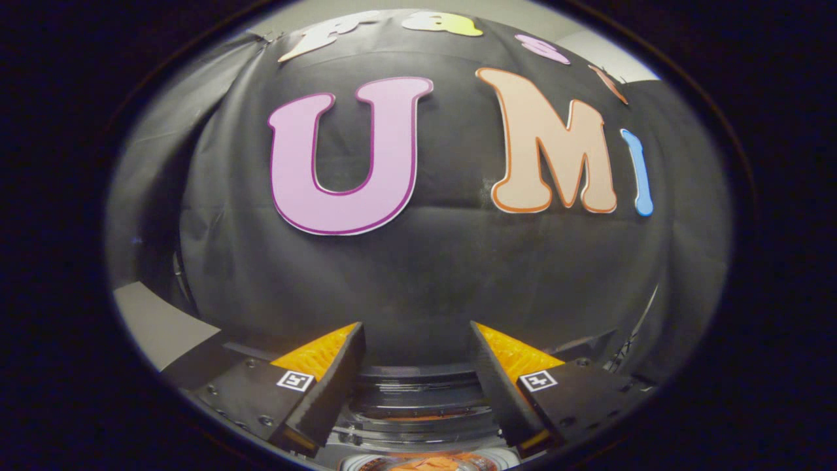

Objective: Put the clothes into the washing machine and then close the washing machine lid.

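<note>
The hand-held gripper (417, 356) is hovering with fingers spread wide, gripping nothing; the washer (418, 405) is sitting just below and between them, something orange, likely clothes (425, 463), showing inside; loading looks done; the lid is apparently still awaiting closing.

The booth wall (418, 261) is matt black cloth, softly creased, with fold lines running across it. The gripper (417, 340) holds its fingers (340, 366) apart with nothing between them; their inner faces look ribbed and rubbery, their housings smooth matt plastic with small screws. Below and between them, the washing machine (418, 405) shows glossy ringed rims, perhaps plastic.
</note>
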Action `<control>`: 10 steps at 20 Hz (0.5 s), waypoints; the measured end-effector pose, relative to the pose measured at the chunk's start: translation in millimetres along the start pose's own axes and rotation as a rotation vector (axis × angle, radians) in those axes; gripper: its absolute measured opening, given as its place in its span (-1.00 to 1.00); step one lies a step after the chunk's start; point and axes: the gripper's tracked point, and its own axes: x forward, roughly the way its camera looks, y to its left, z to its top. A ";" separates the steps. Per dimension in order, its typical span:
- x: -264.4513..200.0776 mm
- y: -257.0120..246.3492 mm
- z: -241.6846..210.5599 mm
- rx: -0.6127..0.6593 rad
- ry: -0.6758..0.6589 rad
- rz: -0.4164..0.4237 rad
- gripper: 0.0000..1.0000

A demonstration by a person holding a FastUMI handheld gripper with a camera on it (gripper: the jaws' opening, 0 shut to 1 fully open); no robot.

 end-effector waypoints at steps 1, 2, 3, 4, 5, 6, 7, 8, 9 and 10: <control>-4.8 0.3 0.8 -0.002 -0.011 0.004 0.96; -10.5 -0.1 0.9 -0.002 -0.019 0.006 0.96; -15.9 -1.0 -0.3 -0.004 -0.024 0.008 0.96; -21.5 -1.0 -0.3 -0.005 -0.029 0.011 0.96; -27.3 -1.6 -1.3 -0.001 -0.035 0.013 0.96; -33.7 -2.2 -2.5 0.003 -0.039 0.014 0.96; -40.9 -1.9 -3.4 0.001 -0.045 0.015 0.97; -48.6 -2.1 -4.8 -0.003 -0.050 0.015 0.96; -56.1 -3.1 -6.5 -0.006 -0.058 0.015 0.96; -64.9 -3.6 -8.6 -0.005 -0.066 0.015 0.96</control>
